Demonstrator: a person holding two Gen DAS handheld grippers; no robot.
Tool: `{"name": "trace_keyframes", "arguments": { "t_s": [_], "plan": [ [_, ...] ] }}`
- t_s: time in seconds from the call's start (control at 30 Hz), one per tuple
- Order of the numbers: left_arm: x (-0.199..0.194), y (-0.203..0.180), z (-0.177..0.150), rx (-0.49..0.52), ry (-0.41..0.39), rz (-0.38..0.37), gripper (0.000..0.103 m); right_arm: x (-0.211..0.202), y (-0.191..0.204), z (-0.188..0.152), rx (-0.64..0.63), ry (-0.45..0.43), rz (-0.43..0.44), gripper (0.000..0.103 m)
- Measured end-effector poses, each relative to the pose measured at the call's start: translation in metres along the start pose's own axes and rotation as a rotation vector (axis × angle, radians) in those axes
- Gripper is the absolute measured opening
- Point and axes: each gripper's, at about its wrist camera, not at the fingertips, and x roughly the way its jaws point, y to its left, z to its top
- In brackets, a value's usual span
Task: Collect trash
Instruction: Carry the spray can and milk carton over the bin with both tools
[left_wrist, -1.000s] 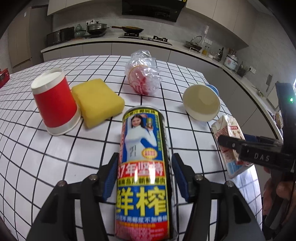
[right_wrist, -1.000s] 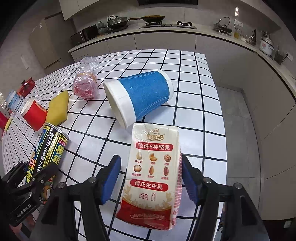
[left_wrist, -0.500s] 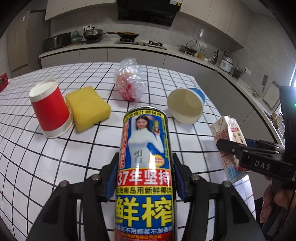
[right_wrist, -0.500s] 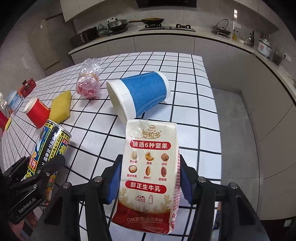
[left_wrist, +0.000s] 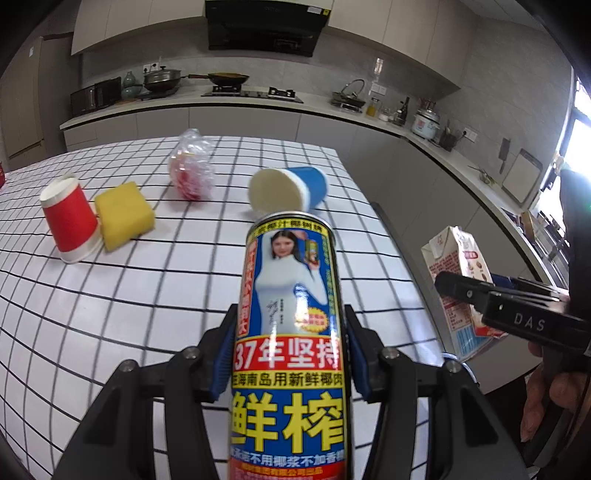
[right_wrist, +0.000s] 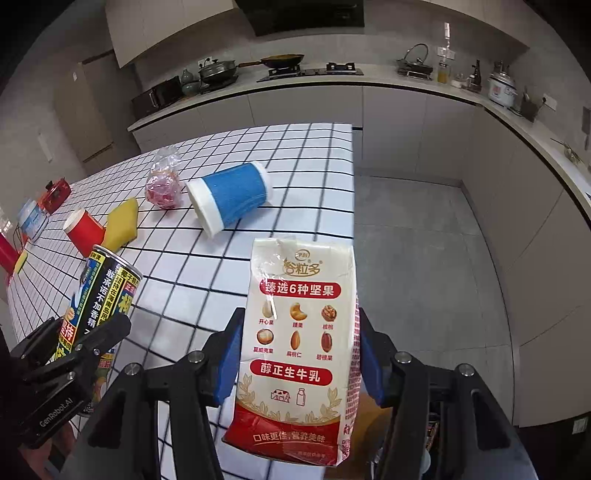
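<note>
My left gripper (left_wrist: 289, 354) is shut on a tall drink can (left_wrist: 290, 332) with a woman's picture and holds it above the tiled table (left_wrist: 184, 280). My right gripper (right_wrist: 300, 358) is shut on a cream and red milk carton (right_wrist: 301, 339), held near the table's right edge. The can (right_wrist: 98, 306) also shows at the left of the right wrist view; the carton (left_wrist: 460, 284) shows at the right of the left wrist view.
On the table lie a blue paper cup (left_wrist: 288, 188) on its side, a crumpled plastic bag (left_wrist: 190, 171), a yellow sponge (left_wrist: 123, 214) and an upside-down red cup (left_wrist: 70, 223). A kitchen counter (right_wrist: 332, 79) runs behind. Grey floor (right_wrist: 424, 251) lies right of the table.
Both grippers closed on their items, the left on the can and the right on the carton. Both then lifted up and back from the table.
</note>
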Motion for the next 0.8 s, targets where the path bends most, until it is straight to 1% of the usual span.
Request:
{"name": "trace_keyframes", "arguments": {
  "t_s": [0.23, 0.43, 0.57, 0.7, 0.8],
  "plan": [
    [-0.002, -0.052, -0.013, 0.044, 0.009, -0.05, 0.054, -0.029, -0.057, -0.026, 0.059, -0.006, -0.045, 0.058],
    [-0.001, -0.104, -0.027, 0.077, 0.019, -0.103, 0.053, -0.051, -0.118, -0.059, 0.125, 0.005, -0.105, 0.058],
    [-0.001, -0.139, -0.036, 0.103, 0.018, -0.134, 0.053, -0.066, -0.151, -0.082, 0.151, 0.005, -0.146, 0.058],
    [0.0, -0.167, -0.047, 0.127, 0.021, -0.142, 0.054, -0.076, -0.178, -0.105, 0.162, 0.002, -0.172, 0.058],
    [0.003, -0.182, -0.057, 0.14, 0.026, -0.137, 0.053, -0.077, -0.194, -0.121, 0.16, 0.009, -0.176, 0.058]
  ]
}}
